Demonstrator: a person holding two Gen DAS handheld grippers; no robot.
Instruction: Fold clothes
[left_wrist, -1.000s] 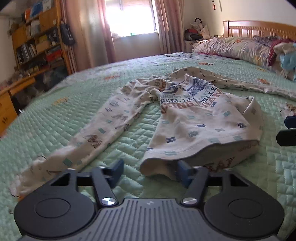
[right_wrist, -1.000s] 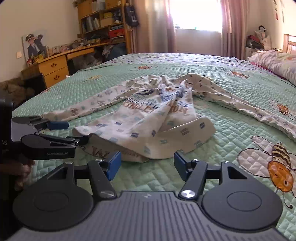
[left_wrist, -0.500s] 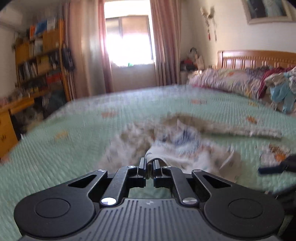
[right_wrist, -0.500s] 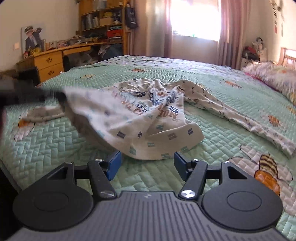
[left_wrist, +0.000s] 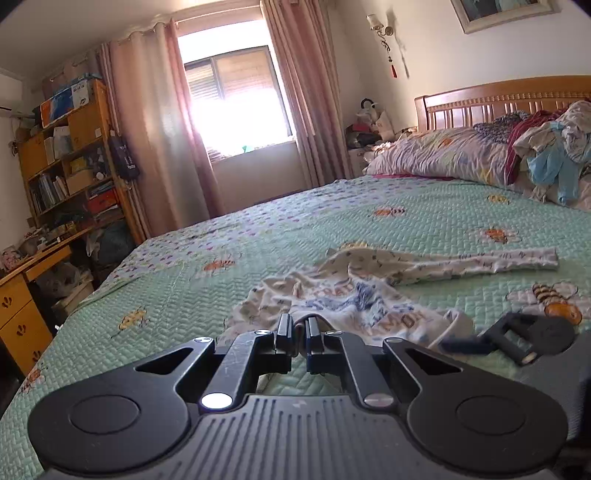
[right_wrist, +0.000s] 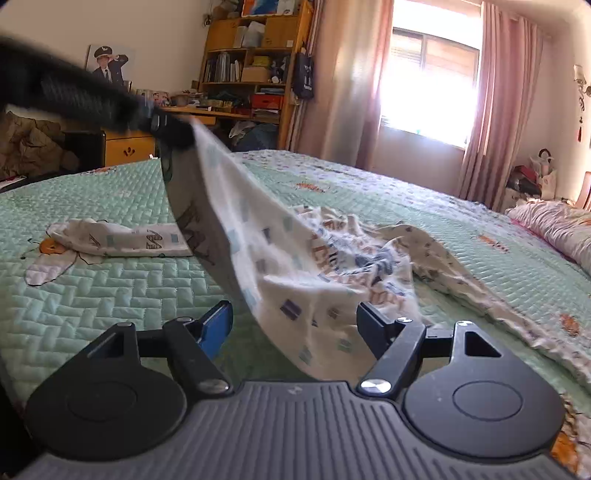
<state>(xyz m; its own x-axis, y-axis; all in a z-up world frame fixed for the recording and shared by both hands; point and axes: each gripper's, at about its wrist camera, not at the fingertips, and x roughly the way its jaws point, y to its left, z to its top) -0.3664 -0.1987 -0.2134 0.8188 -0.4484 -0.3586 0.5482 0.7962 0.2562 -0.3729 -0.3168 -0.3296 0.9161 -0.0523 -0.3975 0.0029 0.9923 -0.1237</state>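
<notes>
A wide bed (left_wrist: 258, 258) is carrying everything here, its mint-green quilted cover stitched in a herringbone pattern and dotted with bee prints. Against the slatted wooden headboard (left_wrist: 498, 99) a floral pillow (left_wrist: 436, 155) is lying beside a loose heap of clothes (left_wrist: 550, 147). By the window, open wooden shelves (right_wrist: 255, 62) are holding books and boxes.

The long-sleeved shirt (right_wrist: 295, 258), soft cream knit printed with small blocks and lettering, is lying crumpled mid-bed, both sleeves trailing flat over the quilt. One corner of its hem is being lifted into a taut, sloping sheet.

The left gripper (left_wrist: 300, 332) is pinching that hem corner, its jaws clenched on the fabric; in the right wrist view it is showing only as a dark blur.

The right gripper (right_wrist: 293, 325) is hanging low near the quilt with its jaws opening, the hem's lower edge drooping between the blue pads (right_wrist: 216, 326) without touching them.
</notes>
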